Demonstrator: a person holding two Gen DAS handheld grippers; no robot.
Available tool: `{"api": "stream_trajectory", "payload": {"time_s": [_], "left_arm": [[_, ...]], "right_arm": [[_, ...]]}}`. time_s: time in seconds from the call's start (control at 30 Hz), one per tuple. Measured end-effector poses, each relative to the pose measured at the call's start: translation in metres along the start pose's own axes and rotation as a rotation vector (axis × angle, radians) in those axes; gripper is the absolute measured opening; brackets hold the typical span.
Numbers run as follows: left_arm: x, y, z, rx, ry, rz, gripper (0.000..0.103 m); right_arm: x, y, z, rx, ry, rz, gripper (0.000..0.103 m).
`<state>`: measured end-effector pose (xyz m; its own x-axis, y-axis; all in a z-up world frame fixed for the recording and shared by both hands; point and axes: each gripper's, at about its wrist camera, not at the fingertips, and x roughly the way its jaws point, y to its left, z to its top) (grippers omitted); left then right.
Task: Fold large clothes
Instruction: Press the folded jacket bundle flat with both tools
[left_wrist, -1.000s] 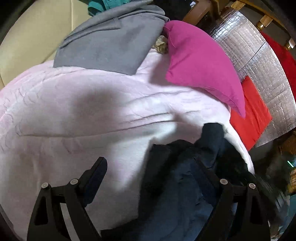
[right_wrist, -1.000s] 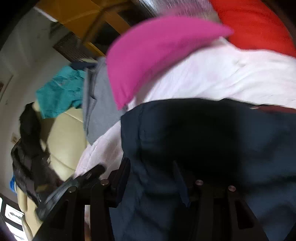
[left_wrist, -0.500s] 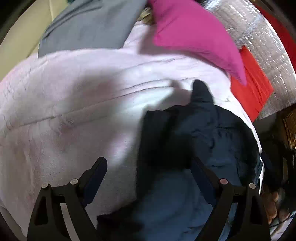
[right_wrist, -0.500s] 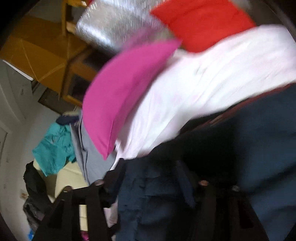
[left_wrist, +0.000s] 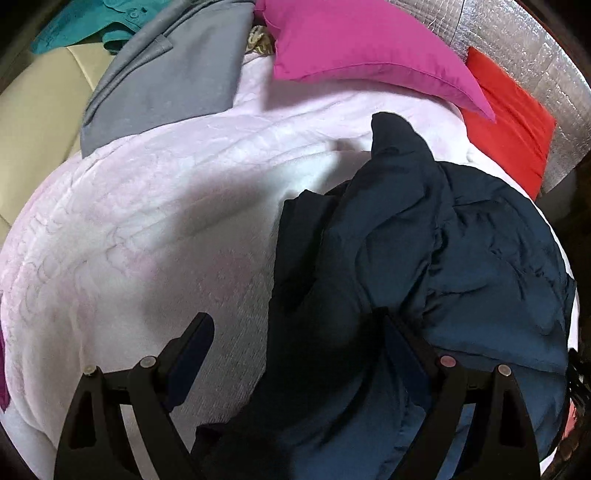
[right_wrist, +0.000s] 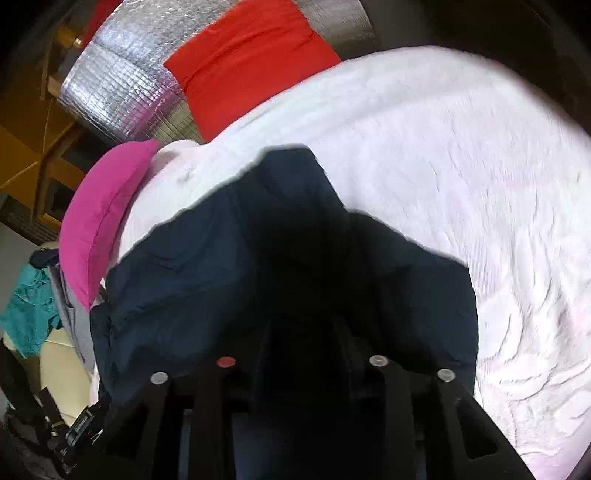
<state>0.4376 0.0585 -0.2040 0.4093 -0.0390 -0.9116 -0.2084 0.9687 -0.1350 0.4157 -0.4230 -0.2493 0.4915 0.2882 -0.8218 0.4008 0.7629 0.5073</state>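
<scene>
A navy padded jacket (left_wrist: 461, 258) lies crumpled on the pale pink blanket (left_wrist: 166, 203), toward its right side. My left gripper (left_wrist: 295, 321) hovers open and wide above the jacket's left edge, one finger over the blanket and the other over dark fabric, holding nothing. In the right wrist view the jacket (right_wrist: 221, 258) bunches up around my right gripper (right_wrist: 303, 332). Its jaws are closing with a fold of the jacket between them, and the fabric hides the fingertips.
A magenta pillow (left_wrist: 362, 40) and a red cushion (left_wrist: 509, 122) lie at the blanket's far edge against a silver foil mat (left_wrist: 535, 55). A grey garment (left_wrist: 166, 74) and a teal one (left_wrist: 85, 22) rest on the cream sofa (left_wrist: 33, 103).
The right wrist view has swung fast across the bed, from the pillow side to the open blanket, and its jaws now stand narrower on the jacket. The jacket lies further spread under the left gripper.
</scene>
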Motion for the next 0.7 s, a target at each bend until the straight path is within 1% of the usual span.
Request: {"api": "stream_trajectory", "payload": {"time_s": [0.03,0.1,0.13,0.17,0.2,0.27,0.3,0.33,0.4,0.47,0.5,0.6,0.7], "left_arm": [[-0.005,0.001,-0.001,-0.008,-0.003,-0.007,0.092],[-0.018,0.005,-0.006,-0.033,-0.018,-0.039,0.092],[-0.024,0.006,-0.007,-0.045,-0.028,-0.059,0.091],[-0.033,0.010,-0.010,-0.055,-0.043,-0.083,0.092],[-0.040,0.012,-0.012,-0.061,-0.052,-0.099,0.092],[-0.052,0.017,-0.019,-0.069,-0.069,-0.125,0.092],[-0.057,0.019,-0.023,-0.069,-0.071,-0.133,0.092],[-0.060,0.020,-0.026,-0.067,-0.068,-0.140,0.092],[-0.062,0.022,-0.031,-0.062,-0.053,-0.175,0.092],[-0.062,0.024,-0.034,-0.059,-0.042,-0.209,0.092],[-0.060,0.025,-0.035,-0.056,-0.030,-0.215,0.092],[-0.051,0.026,-0.032,-0.060,0.017,-0.235,0.092],[-0.037,0.029,-0.027,-0.098,0.052,-0.267,0.092]], "right_arm": [[-0.009,-0.002,-0.003,0.010,-0.016,0.011,0.036],[-0.034,-0.008,-0.012,0.024,-0.060,0.077,0.038],[-0.047,-0.011,-0.017,0.029,-0.079,0.094,0.050],[-0.060,-0.020,-0.025,0.040,-0.100,0.107,0.066],[-0.067,-0.018,-0.031,0.050,-0.121,0.120,0.072],[-0.088,-0.035,-0.045,0.083,-0.171,0.159,0.073],[-0.097,-0.046,-0.052,0.101,-0.179,0.171,0.073],[-0.101,-0.054,-0.058,0.124,-0.179,0.183,0.073],[-0.105,-0.070,-0.068,0.183,-0.150,0.201,0.073],[-0.104,-0.084,-0.073,0.242,-0.129,0.223,0.073],[-0.097,-0.085,-0.072,0.264,-0.124,0.232,0.073],[-0.081,-0.089,-0.068,0.267,-0.092,0.239,0.073],[-0.063,-0.094,-0.064,0.273,-0.069,0.246,0.077]]}}
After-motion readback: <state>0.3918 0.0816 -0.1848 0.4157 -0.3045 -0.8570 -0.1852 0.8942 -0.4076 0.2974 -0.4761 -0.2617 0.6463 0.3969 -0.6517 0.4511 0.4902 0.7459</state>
